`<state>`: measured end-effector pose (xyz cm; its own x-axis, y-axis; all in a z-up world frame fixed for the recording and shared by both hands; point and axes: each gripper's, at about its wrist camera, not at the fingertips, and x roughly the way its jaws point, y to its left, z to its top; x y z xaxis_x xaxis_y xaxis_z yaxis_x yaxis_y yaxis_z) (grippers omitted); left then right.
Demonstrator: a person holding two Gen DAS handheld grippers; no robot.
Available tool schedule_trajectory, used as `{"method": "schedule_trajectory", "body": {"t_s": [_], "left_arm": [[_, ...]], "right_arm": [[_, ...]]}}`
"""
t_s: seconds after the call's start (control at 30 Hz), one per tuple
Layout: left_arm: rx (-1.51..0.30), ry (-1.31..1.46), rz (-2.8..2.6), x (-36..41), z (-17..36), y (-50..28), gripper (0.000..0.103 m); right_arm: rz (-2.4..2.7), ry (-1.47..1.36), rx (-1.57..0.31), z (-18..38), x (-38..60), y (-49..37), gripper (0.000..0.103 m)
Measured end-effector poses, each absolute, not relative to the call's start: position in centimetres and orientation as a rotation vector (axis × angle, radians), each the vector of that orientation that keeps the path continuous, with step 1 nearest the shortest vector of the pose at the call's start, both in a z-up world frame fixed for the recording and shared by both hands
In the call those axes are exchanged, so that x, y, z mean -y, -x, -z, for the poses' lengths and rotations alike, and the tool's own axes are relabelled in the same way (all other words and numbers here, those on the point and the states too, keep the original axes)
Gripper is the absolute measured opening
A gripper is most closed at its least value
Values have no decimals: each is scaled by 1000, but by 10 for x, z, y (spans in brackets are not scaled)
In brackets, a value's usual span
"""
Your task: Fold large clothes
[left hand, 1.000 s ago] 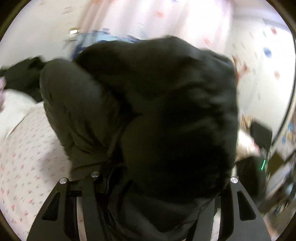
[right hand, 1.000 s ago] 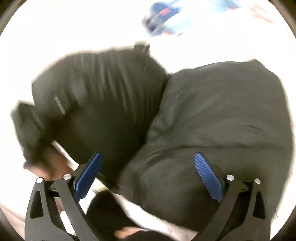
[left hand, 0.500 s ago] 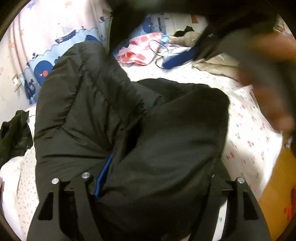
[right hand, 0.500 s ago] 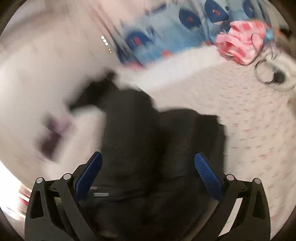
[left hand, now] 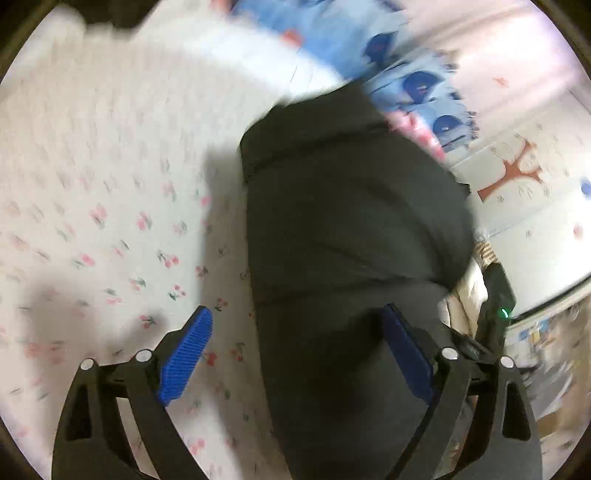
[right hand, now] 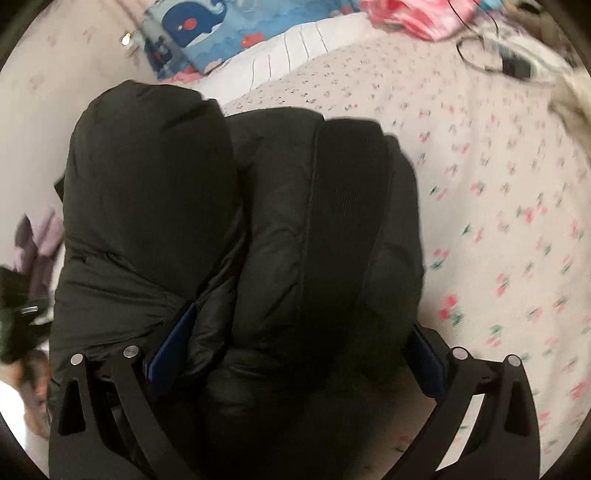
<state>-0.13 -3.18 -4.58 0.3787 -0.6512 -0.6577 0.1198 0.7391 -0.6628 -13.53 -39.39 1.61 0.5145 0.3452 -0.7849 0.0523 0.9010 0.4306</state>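
Observation:
A bulky black puffer jacket (right hand: 240, 229) lies bunched in thick folds on a bed with a cherry-print sheet (right hand: 509, 206). My right gripper (right hand: 295, 354) is spread wide around a thick bundle of the jacket, which fills the gap between the blue pads (right hand: 170, 347). In the left wrist view the jacket (left hand: 351, 240) hangs or lies in front, partly between the fingers. My left gripper (left hand: 295, 354) is open, its left pad (left hand: 184, 354) over bare sheet (left hand: 92, 221).
Blue whale-print bedding (right hand: 192, 29) and a pink cloth (right hand: 417, 14) lie at the head of the bed, with a black cable (right hand: 491, 59) nearby. Dark and lilac clothes (right hand: 33, 251) lie at the left. A wall with a tree sticker (left hand: 517, 173) stands at the right.
My left gripper has let the jacket out and opened over the sheet. My right gripper has come down onto the jacket, which now fills its jaws.

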Motion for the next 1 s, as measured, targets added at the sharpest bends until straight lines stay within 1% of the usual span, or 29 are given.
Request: {"method": "schedule_trajectory", "body": {"t_s": [0.07, 0.1, 0.13, 0.17, 0.2, 0.27, 0.3, 0.4, 0.43, 0.47, 0.5, 0.53, 0.57, 0.63, 0.7, 0.77, 0.83, 0.9, 0.97, 1.0], "left_arm": [[-1085, 637, 586, 45, 62, -6, 95], [-1072, 683, 650, 54, 63, -10, 93], [-1058, 667, 674, 59, 58, -11, 92], [-1044, 626, 682, 64, 52, -11, 91], [-1020, 567, 694, 67, 42, -14, 88], [-965, 448, 682, 61, 10, -15, 85], [-946, 412, 660, 48, -5, -16, 85], [-916, 288, 567, -4, -27, -13, 85], [-935, 252, 535, -17, -28, -13, 85], [-987, 215, 495, -36, -16, -16, 86], [-1075, 203, 447, -58, -1, -15, 86], [-1109, 213, 421, -71, -1, -15, 86], [-1109, 200, 376, -86, 0, -11, 85], [-1012, 148, 303, -95, -20, -3, 85], [-894, 191, 267, -98, -43, 3, 85], [-823, 237, 313, -78, -57, -3, 85], [-846, 229, 385, -49, -52, -15, 86], [-914, 167, 425, -6, -35, -29, 87], [-911, 86, 433, 16, -19, -24, 87], [-905, 79, 448, 24, -23, -27, 87]], "right_arm": [[-185, -474, -986, -10, 390, 134, 97], [-185, -498, -967, -7, 388, 131, 97], [-182, -532, -940, -5, 382, 128, 97], [-178, -554, -927, -5, 377, 125, 97], [-182, -587, -910, -5, 366, 120, 97], [-224, -626, -890, -8, 340, 109, 97], [-268, -634, -887, -9, 322, 102, 97], [-425, -610, -919, -6, 264, 80, 97], [-467, -555, -963, -1, 236, 78, 97], [-482, -507, -997, 3, 220, 77, 97], [-494, -459, -1019, 6, 206, 78, 97], [-499, -435, -1024, 7, 202, 78, 97], [-499, -416, -1039, 7, 199, 79, 97], [-468, -384, -1070, 4, 202, 76, 97], [-417, -294, -1100, -9, 202, 79, 97], [-373, -209, -1099, -28, 202, 82, 97], [-313, -143, -1029, -60, 203, 90, 97], [-294, -140, -925, -92, 201, 102, 97], [-307, -127, -816, -126, 191, 96, 97], [-306, -114, -790, -137, 183, 92, 97]]}}
